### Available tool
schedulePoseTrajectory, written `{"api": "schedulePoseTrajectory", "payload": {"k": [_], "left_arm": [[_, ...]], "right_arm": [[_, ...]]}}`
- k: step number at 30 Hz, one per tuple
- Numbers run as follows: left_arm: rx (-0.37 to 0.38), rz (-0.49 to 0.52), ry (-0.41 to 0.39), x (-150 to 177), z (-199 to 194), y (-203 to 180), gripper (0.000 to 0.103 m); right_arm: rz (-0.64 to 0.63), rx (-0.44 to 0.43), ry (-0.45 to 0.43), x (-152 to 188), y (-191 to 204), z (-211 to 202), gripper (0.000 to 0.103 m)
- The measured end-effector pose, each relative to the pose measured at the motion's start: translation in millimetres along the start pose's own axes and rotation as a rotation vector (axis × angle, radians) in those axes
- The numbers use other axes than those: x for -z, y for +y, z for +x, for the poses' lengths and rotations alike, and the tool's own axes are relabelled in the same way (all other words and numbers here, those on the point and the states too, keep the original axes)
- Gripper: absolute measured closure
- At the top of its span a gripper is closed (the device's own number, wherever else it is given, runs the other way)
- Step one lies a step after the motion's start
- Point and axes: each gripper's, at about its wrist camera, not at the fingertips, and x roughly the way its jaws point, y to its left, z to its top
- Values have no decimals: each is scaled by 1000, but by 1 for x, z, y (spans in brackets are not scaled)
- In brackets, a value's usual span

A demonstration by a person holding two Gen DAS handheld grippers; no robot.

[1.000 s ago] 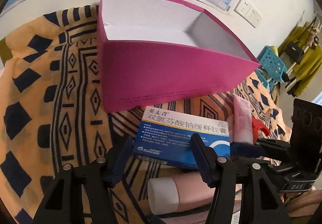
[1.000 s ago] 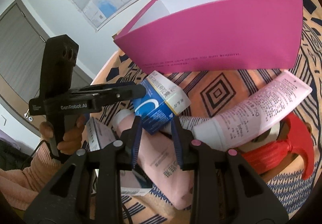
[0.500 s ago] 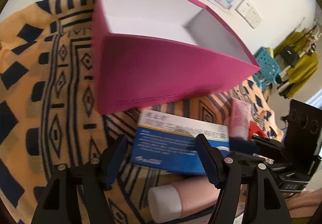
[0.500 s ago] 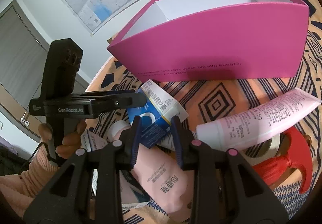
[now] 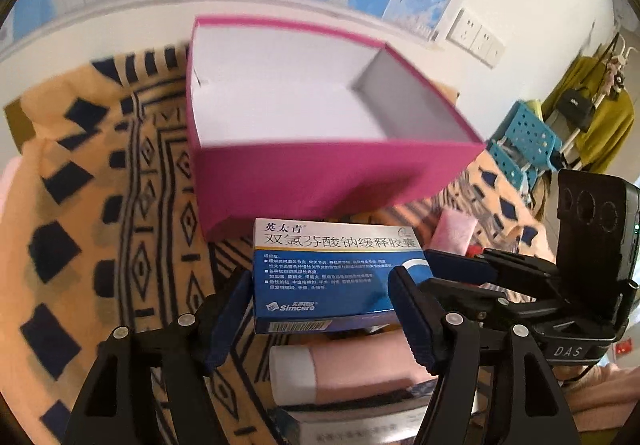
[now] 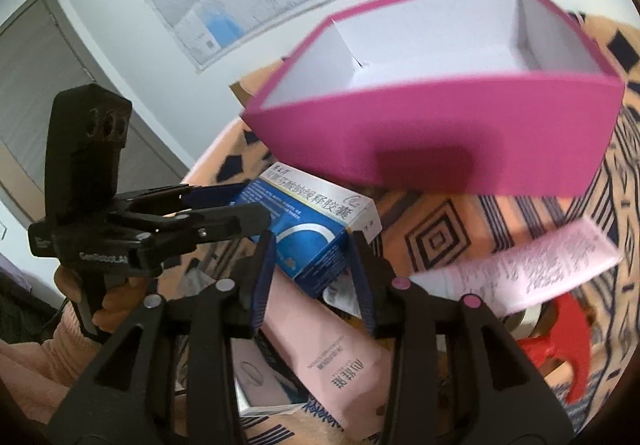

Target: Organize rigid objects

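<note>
A blue and white medicine box (image 5: 332, 277) is lifted above the patterned cloth, in front of an empty pink storage box (image 5: 304, 141). My left gripper (image 5: 320, 321) has its fingers on the box's two long sides. My right gripper (image 6: 314, 273) is shut on the same medicine box (image 6: 316, 229) at its end. The right gripper also shows in the left wrist view (image 5: 460, 273). The pink storage box (image 6: 440, 149) stands just behind.
A pink bottle with a white cap (image 5: 340, 369) lies under the medicine box. A pink tube (image 6: 516, 277), a red-handled tool (image 6: 560, 349) and a roll of tape lie at right. The orange patterned cloth (image 5: 100, 245) covers the table. A wall map hangs behind.
Both grippers have lifted the medicine box up off the pile and toward the pink box. The view into the pink box is now steeper.
</note>
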Motion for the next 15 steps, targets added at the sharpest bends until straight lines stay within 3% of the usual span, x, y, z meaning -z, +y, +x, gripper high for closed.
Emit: {"api": "schedulePoseTrajectory", "payload": {"k": [8, 15], "left_arm": [[5, 29, -130, -32, -36, -20, 32], [-16, -3, -118, -56, -10, -14, 32]], "right_arm": [[-90, 3, -81, -38, 10, -29, 63], [-150, 35, -116, -77, 6, -29, 63]]}}
